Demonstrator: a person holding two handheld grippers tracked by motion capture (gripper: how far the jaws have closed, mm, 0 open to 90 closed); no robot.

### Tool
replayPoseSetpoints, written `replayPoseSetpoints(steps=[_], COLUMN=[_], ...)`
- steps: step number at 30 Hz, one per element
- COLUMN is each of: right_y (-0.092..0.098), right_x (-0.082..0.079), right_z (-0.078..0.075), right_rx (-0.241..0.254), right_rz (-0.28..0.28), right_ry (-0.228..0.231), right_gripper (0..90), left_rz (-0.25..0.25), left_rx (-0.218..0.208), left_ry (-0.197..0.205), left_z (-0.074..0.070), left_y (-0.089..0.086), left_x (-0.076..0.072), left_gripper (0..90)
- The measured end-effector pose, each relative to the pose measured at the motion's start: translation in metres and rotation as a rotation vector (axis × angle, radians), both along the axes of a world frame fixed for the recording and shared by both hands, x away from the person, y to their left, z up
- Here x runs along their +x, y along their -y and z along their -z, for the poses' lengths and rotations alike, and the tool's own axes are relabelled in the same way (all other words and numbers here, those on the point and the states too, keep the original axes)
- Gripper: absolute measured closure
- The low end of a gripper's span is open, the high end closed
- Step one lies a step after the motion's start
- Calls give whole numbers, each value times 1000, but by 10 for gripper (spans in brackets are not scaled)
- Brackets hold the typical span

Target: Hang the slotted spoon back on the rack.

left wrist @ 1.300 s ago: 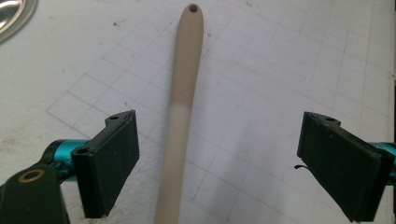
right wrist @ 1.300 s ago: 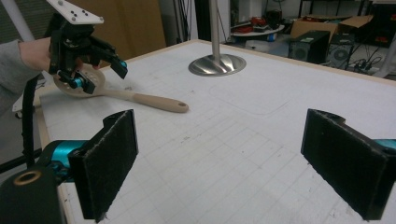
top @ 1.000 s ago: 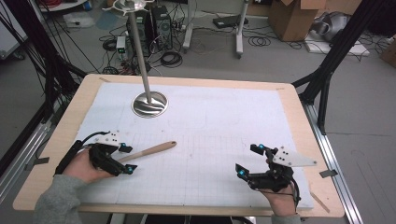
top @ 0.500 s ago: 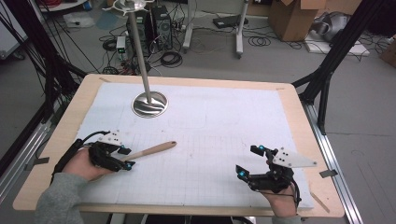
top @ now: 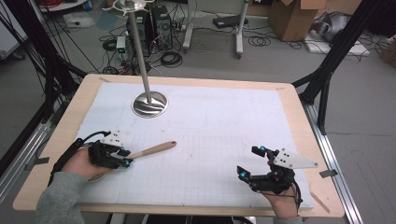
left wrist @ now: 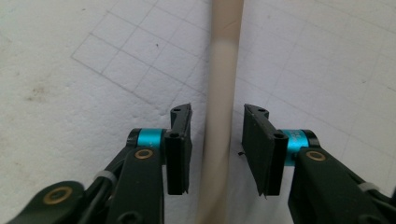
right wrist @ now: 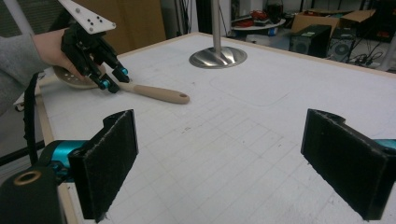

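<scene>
Nearest the person, the right gripper (top: 254, 164) hovers low over the white gridded mat (top: 224, 121) by the table's near right corner, its jaws spread wide with nothing between them; its own view shows the two black pads (right wrist: 109, 161) far apart over bare grid.

On the near left, the left gripper (top: 125, 157) straddles the neck of a beige slotted spoon (top: 152, 149) lying flat on the mat. From above, the hand hides how jaws and spoon meet. The left gripper view settles it: the handle (left wrist: 219, 116) runs straight up between the two pads, and a sliver of mat shows on either side, so the jaws have just been closing around it but do not yet pinch it. The right gripper view adds what the others lack: the spoon's perforated bowl (right wrist: 70, 78) lies under the person's hand, and the handle end has a hanging hole.

Farther back, a polished metal stand (top: 149, 103) sits on the mat, its round base well apart from the spoon and its pole rising past the table's far edge.
</scene>
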State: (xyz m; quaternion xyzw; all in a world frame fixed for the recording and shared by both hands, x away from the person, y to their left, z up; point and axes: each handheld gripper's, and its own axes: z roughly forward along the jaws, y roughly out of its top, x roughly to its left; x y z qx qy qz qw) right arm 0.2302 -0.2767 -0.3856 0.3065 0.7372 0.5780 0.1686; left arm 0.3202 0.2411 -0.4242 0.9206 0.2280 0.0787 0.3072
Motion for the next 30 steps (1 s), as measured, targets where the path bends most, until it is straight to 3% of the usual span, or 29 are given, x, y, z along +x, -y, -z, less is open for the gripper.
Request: replayPoseSetpoints(steps=[5, 14, 20, 25, 30], right_y=[-2, -4, -8, -12, -18], right_x=[1, 2, 5, 8, 12], right_z=[0, 0, 0, -1, -3], right_rx=[-5, -8, -7, -7, -5], right_rz=[-3, -6, -15, -29, -47], right_ry=[1, 3, 3, 5, 12], right_gripper=[98, 98, 98, 98, 98], left_rz=[-2, -13, -53, -76, -95], left_rx=[-4, -7, -66, -69, -99], left_ry=[9, 21, 8, 29, 66], left_z=[1, 1, 0, -4, -13], left_y=[0, 0, -7, -13, -19], left_x=[-2, -4, -7, -11, -19], left_gripper=[749, 761, 773, 773, 773])
